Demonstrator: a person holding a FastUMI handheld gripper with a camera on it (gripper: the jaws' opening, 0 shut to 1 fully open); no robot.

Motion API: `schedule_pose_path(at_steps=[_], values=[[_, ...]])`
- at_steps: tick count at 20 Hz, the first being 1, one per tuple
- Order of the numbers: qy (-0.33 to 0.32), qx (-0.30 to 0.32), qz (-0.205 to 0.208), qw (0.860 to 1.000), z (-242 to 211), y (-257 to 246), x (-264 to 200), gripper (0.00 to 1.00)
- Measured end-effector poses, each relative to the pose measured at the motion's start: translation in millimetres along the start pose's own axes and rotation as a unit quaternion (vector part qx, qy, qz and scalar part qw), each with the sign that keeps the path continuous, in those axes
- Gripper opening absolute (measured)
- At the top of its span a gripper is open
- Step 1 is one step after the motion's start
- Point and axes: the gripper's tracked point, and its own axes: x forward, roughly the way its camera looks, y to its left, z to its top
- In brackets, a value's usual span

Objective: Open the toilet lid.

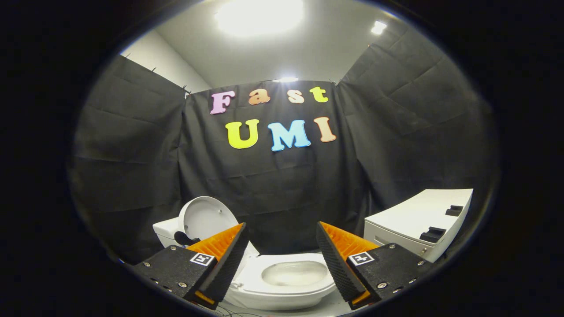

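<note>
Toilet lid raised, standing near upright at 10 o'clock from the gripper, leaning back against white tank at booth's black cloth wall. Left finger partly covers lid's lower edge. Gripper spread wide, holding nothing, fingers apart from toilet. Toilet bowl with seat down sits between and just beyond the fingers at 12 o'clock, interior exposed. White cabinet with dark handles at 2 o'clock, well apart from bowl.
</note>
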Motion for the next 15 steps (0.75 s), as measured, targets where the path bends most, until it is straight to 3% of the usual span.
schedule_pose_path(at_steps=[15], values=[[0.029,-0.024,-0.008,0.999,-26,-16,-14,0.96]])
